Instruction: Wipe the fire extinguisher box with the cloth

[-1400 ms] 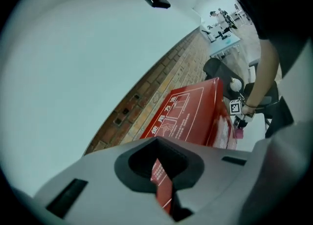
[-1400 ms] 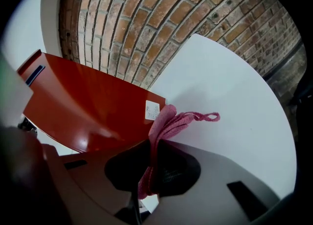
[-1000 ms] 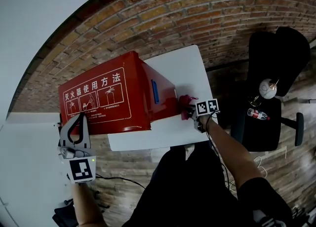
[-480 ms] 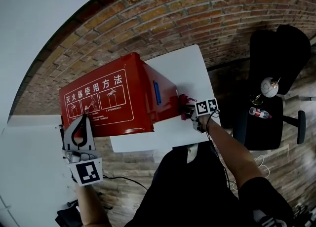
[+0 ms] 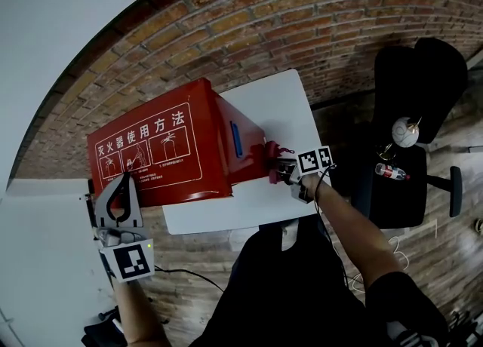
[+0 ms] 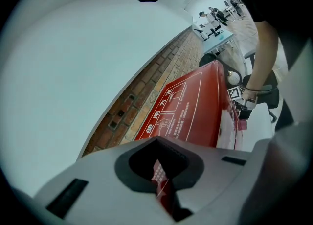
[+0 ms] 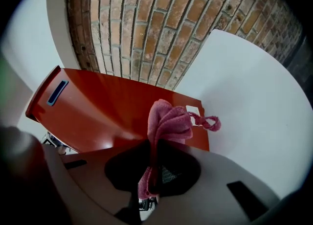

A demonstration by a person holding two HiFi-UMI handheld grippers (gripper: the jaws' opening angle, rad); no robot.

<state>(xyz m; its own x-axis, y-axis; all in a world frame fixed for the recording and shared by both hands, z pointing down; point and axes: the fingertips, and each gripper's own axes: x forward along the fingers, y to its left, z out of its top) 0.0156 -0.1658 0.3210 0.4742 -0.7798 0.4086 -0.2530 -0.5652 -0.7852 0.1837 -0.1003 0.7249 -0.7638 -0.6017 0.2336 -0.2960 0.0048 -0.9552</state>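
Now: right tool (image 5: 280,173) pinches pink cloth (image 7: 168,121) at red box (image 5: 158,149) side; left tool (image 5: 120,184) closed at box corner.

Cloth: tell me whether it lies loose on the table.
No, the pink cloth is pinched between the fingers of the right gripper.

box (image 5: 158,153): red with white print
cloth (image 7: 168,121): pink
worktop (image 5: 279,104): white
wall (image 5: 302,13): red-brown brick, pale mortar lines
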